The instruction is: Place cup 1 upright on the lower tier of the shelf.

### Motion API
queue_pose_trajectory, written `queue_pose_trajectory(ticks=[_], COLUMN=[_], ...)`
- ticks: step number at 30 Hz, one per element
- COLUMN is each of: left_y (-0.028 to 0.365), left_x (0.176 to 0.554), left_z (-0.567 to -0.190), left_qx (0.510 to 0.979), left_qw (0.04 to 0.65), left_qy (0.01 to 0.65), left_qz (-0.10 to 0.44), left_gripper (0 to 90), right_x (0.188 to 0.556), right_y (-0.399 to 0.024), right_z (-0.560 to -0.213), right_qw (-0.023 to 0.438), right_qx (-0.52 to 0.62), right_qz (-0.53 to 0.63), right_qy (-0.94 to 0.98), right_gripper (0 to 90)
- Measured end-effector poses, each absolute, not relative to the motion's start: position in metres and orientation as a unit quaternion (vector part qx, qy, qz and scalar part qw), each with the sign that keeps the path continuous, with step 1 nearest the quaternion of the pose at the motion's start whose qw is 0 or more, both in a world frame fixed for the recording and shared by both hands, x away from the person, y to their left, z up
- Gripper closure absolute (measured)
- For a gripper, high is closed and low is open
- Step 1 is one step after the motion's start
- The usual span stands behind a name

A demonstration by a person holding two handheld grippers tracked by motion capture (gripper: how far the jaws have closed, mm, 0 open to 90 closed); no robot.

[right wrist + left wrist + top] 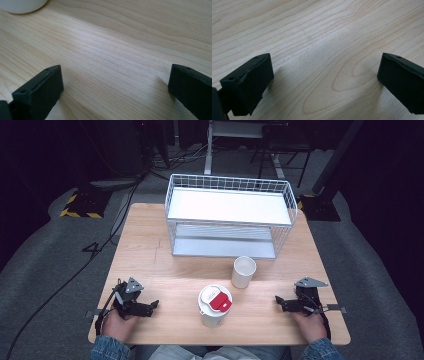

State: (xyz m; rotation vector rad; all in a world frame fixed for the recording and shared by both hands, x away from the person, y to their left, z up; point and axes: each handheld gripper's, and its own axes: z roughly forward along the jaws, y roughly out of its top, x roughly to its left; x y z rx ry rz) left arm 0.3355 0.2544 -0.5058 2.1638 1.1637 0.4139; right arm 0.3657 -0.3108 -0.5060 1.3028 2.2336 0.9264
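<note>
A white cup with a white lid and red flap stands near the table's front edge, in the middle. Behind it to the right stands an open white cup; its rounded base peeks in at the top left of the right gripper view. My left gripper rests on the wood at the front left, open, jaws wide apart over bare wood. My right gripper lies at the front right, also open, with nothing between its jaws. Both point inward toward the lidded cup.
A white wire basket rack with a white upper shelf and a lower shelf stands at the back of the wooden table. A person's hands and denim sleeves come in at the bottom. Cables and stand feet lie on the grey floor beyond.
</note>
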Motion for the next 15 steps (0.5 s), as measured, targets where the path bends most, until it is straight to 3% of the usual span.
queue_pose_trajectory(ticks=[9, 11, 15], left_y=[0.253, 0.252, 0.25], left_x=[0.339, 0.341, 0.343], left_z=[-0.506, -0.506, -0.506], left_qx=[0.82, 0.821, 0.819], left_qw=[0.319, 0.318, 0.318], left_qy=[0.448, 0.447, 0.451], left_qz=[0.158, 0.159, 0.16], left_gripper=[0.7, 0.6, 0.6], right_x=[0.372, 0.37, 0.365], right_y=[-0.306, -0.308, -0.308], right_z=[-0.506, -0.503, -0.494], right_qw=[0.211, 0.21, 0.227], right_qx=[0.489, 0.488, 0.478], right_qz=[0.326, 0.325, 0.339], right_qy=[0.781, 0.782, 0.778], right_gripper=[2.6, 10.6, 10.7])
